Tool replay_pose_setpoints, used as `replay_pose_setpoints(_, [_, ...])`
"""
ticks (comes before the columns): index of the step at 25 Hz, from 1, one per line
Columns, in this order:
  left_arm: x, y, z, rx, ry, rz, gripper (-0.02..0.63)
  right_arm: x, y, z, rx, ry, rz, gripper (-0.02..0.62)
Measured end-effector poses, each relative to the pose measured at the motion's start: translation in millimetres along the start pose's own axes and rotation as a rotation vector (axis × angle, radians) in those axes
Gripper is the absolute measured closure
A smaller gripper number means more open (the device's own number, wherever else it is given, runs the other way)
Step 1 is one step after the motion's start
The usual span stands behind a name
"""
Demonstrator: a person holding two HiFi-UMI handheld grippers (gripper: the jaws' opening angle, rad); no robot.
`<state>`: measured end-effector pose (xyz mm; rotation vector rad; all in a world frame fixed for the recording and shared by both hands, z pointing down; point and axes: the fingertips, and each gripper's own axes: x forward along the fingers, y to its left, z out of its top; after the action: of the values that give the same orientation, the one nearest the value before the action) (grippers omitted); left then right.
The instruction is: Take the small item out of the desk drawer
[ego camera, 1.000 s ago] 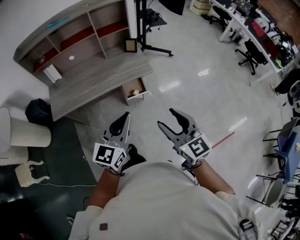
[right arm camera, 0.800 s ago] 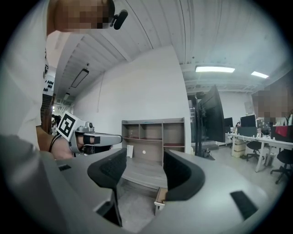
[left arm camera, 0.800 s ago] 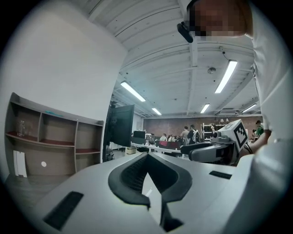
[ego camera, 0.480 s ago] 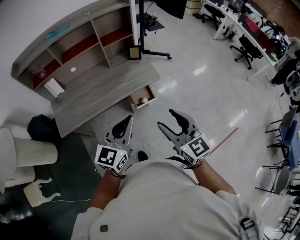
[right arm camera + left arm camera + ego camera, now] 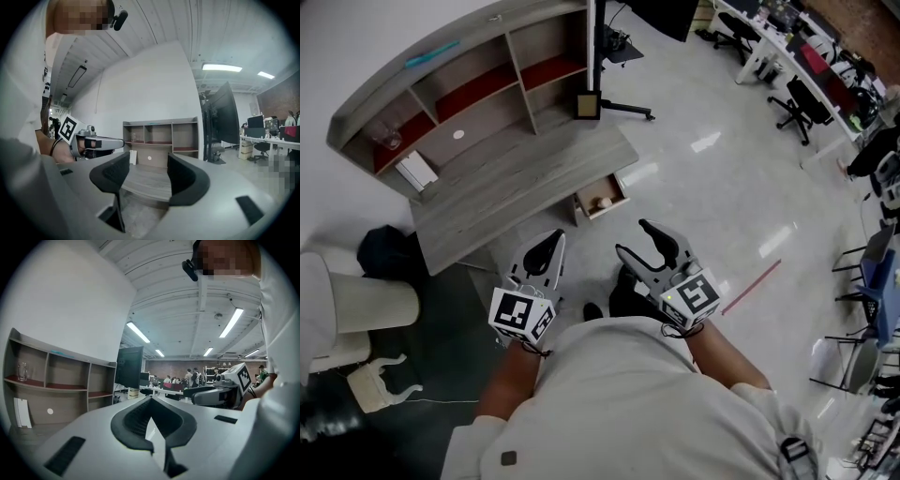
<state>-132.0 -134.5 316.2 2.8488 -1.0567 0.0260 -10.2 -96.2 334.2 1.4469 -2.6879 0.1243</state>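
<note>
The desk (image 5: 520, 187) stands against the wall with a shelf unit (image 5: 459, 80) on top, and its drawer (image 5: 602, 200) is pulled open at the right front corner. The small item (image 5: 603, 202) – pale and roundish – lies inside the drawer, well apart from both claws.

The left claw (image 5: 549, 247) is held low in front of the person with its jaws together; the left gripper view shows the tips meeting, with nothing gripped between them (image 5: 151, 401). The right claw (image 5: 636, 240) is level with it, just beside it, with its jaws apart and empty – through the gap the right gripper view shows the desk top and the shelf unit beyond (image 5: 147, 171).

A black bag (image 5: 384, 251) lies on the floor at the desk's left end.
</note>
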Motion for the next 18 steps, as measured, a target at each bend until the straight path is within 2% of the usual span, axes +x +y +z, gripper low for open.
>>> replay_pose_setpoints(10, [12.2, 46.8, -16.3, -0.025, 0.04, 0.046, 0.595, 58.0, -15.3, -12.7, 0.0, 0.039, 0.05, 0.337])
replay_pose_setpoints(18, [48.1, 77.9, -34.4, -0.051, 0.078, 0.077, 0.595, 104.4, -53.4, -33.5, 0.023, 0.1, 0.095, 0.337])
